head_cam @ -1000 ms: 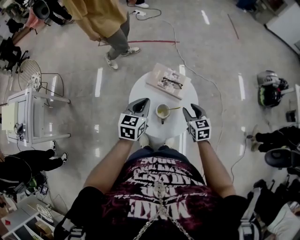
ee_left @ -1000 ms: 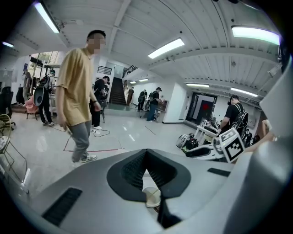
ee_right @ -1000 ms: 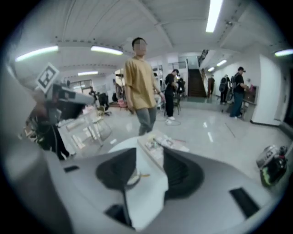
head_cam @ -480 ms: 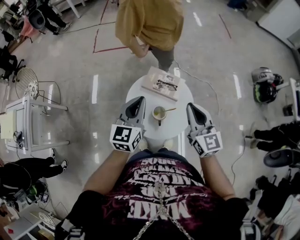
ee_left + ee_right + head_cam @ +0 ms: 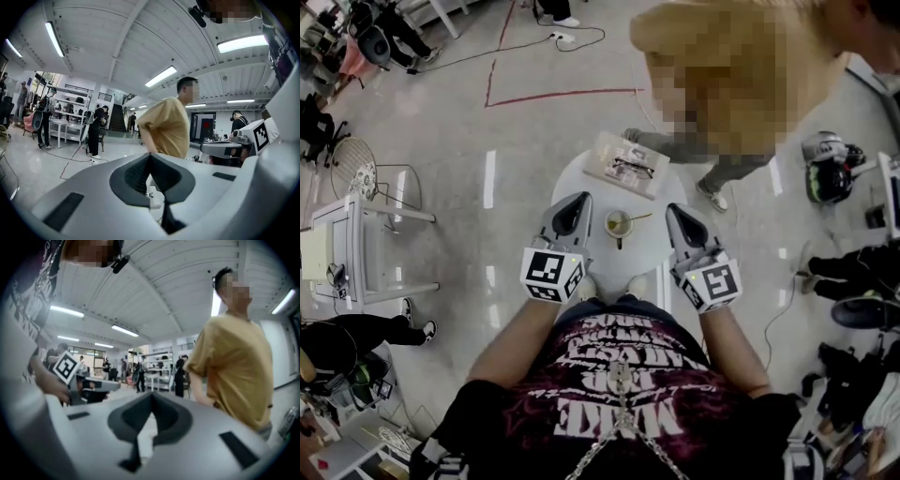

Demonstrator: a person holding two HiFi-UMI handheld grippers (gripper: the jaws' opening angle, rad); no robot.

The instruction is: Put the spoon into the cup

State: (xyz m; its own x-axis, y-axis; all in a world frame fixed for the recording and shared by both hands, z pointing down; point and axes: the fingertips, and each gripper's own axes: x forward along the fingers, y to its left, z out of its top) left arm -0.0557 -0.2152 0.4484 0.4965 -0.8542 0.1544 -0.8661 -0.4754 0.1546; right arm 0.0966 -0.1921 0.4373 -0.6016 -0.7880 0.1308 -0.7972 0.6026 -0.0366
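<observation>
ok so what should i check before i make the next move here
1. Spoon in the cup: ok, its handle pokes out over the rim.
2. Left gripper empty: ok, jaws together, nothing between them.
3. Right gripper empty: ok, jaws together, nothing between them.
4. Grippers apart from the cup: ok, one on either side of it.
5. Space beyond the table: not ok, a person in yellow stands close to its far edge.
</observation>
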